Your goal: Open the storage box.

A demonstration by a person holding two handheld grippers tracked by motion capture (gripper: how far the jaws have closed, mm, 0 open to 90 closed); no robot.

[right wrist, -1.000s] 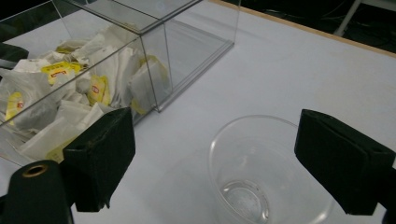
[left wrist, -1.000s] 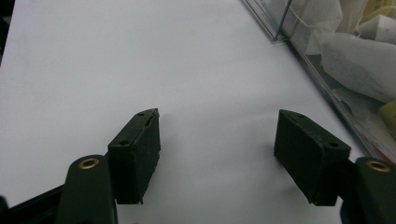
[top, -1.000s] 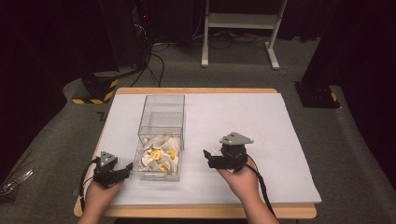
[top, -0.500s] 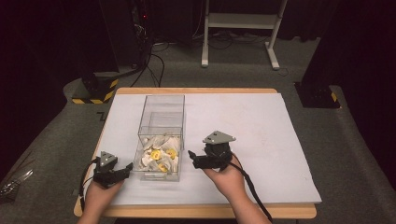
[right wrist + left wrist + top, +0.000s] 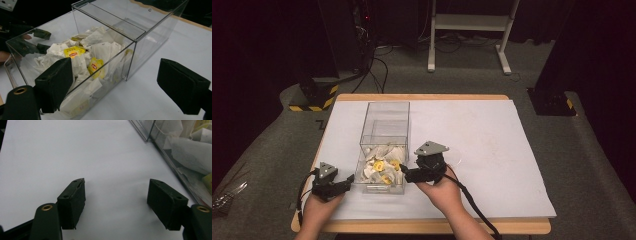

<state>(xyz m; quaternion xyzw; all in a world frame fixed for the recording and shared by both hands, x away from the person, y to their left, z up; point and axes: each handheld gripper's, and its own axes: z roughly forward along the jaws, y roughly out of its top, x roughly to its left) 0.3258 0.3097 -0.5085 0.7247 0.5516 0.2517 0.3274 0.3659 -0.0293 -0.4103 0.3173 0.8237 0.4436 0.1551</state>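
A clear acrylic box [image 5: 385,131] stands on the white sheet; its near compartment holds several white tea bags [image 5: 381,168] with yellow tags [image 5: 73,52]. My left gripper [image 5: 345,182] rests left of the box's near corner, open, with bare paper between its jaws [image 5: 116,185]; the box wall [image 5: 172,162] runs along its right. My right gripper [image 5: 408,175] is open at the box's right wall near the front. In the right gripper view [image 5: 116,62] the box's corner [image 5: 135,60] stands just ahead between the jaws, untouched.
White paper [image 5: 492,145] covers the wooden table [image 5: 437,226]. The box's far compartment [image 5: 387,117] holds nothing. A cable [image 5: 474,210] trails from the right gripper over the front edge. Beyond the table stand a striped base [image 5: 314,100] and white frame legs [image 5: 469,35].
The right gripper has slid left across the paper up to the box's right side. The left gripper and the box have kept still.
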